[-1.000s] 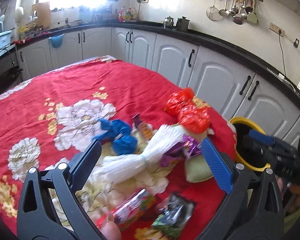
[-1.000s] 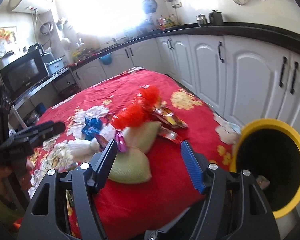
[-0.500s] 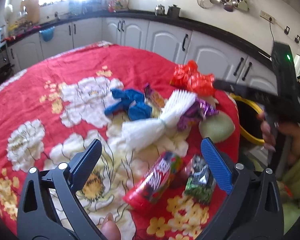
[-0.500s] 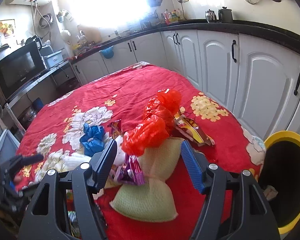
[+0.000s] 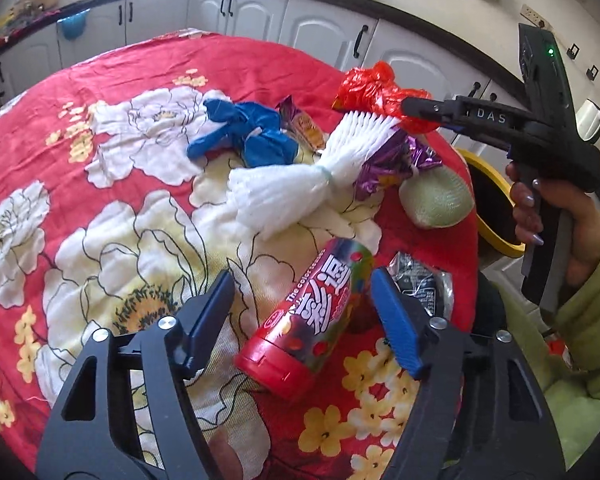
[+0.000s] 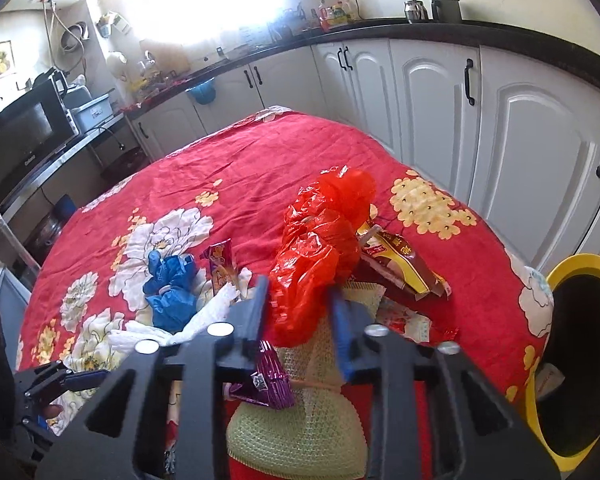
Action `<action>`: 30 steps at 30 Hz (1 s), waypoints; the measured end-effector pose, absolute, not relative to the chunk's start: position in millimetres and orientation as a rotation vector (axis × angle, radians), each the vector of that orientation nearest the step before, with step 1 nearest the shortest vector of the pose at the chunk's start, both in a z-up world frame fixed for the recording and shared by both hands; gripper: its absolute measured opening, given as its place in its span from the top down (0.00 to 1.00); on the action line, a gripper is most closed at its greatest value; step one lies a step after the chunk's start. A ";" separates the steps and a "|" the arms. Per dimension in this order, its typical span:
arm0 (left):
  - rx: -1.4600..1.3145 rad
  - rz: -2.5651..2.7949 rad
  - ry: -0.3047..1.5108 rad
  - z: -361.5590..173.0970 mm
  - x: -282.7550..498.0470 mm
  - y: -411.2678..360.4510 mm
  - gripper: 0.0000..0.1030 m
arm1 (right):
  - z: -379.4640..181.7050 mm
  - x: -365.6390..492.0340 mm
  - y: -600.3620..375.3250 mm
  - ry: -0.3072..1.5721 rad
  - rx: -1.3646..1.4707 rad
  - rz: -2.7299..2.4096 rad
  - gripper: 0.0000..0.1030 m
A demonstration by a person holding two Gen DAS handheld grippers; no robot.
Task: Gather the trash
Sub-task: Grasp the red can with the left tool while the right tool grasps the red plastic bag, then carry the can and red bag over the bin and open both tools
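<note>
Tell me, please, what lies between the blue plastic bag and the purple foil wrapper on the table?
The white pleated bundle lies between the blue plastic bag and the purple foil wrapper, shown best in the left wrist view.

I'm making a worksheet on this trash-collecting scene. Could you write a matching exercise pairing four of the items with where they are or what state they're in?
Things:
1. crumpled red plastic bag
2. red cylindrical candy tube
3. crumpled blue plastic bag
4. yellow-rimmed round bin

Places or states:
A. beside the table's edge, off the cloth
B. lying on a white flower print, away from both grippers
C. between the closing jaws of the right gripper
D. lying on its side between the closing jaws of the left gripper

Pairs: 1-C, 2-D, 3-B, 4-A
</note>
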State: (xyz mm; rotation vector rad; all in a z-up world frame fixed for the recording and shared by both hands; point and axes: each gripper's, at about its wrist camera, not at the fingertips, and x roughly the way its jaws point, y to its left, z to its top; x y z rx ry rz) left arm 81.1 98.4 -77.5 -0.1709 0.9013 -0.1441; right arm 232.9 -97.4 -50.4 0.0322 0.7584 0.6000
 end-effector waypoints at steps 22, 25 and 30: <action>-0.136 -0.130 0.886 -69.9 84.0 93.0 0.80 | -11.5 211.4 -133.2 0.577 0.100 0.593 0.92; -0.143 -0.127 0.838 -53.0 85.9 92.3 0.80 | -11.0 207.6 -139.9 0.574 0.110 0.590 0.92; -0.140 -0.132 0.778 -30.5 95.8 79.9 0.80 | -10.6 202.9 -153.6 0.572 0.125 0.578 0.92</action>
